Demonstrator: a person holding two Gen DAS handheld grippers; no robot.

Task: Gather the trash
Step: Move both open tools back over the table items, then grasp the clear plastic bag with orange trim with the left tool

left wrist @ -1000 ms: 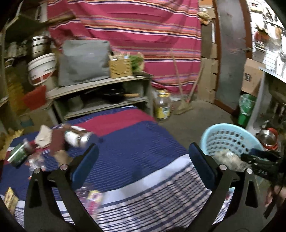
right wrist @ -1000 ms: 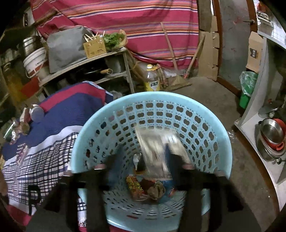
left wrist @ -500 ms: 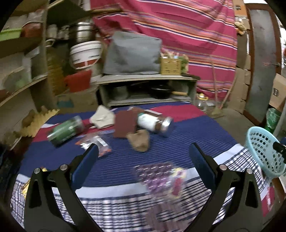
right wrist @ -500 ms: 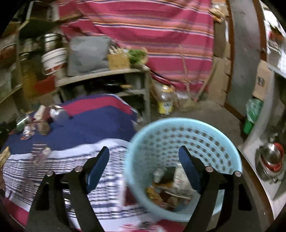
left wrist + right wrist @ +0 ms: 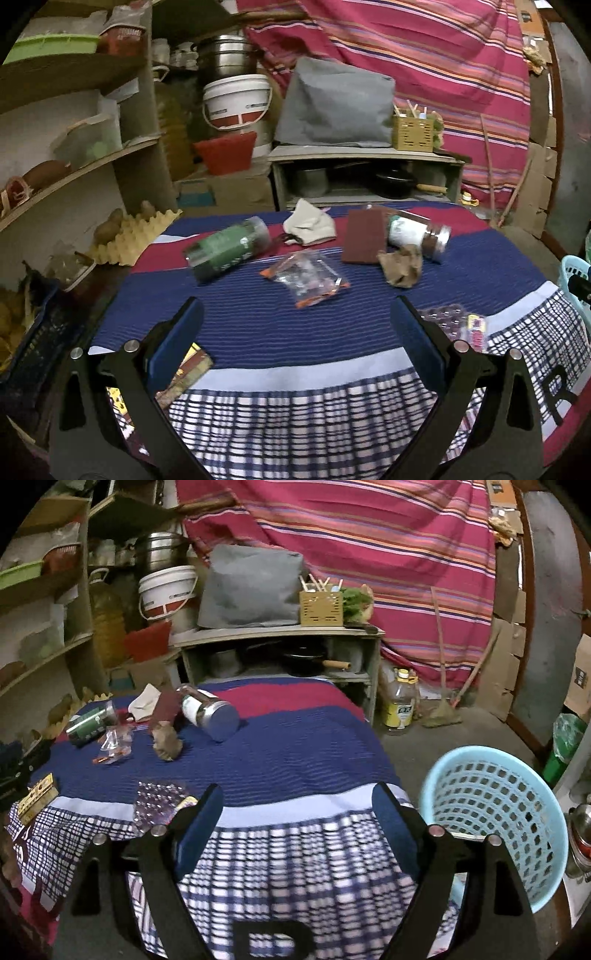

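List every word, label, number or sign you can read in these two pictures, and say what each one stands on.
"R": large dark letter on the checked hem of the tablecloth.
Green jar: pale label print, too blurred to read.
White-labelled jar: print too small to read.
White bucket: dark band of text, unreadable.
Yellow oil bottle on the floor: green label mark, unreadable.
Cardboard box: dark logo, unreadable.
Yellow packet: print blurred.

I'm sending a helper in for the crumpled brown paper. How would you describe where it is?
Find the table under the blue striped cloth. Near its far side a jar with a silver lid lies beside a flat maroon pad. The crumpled brown paper sits just in front of them, the only wrinkled brown wad there.
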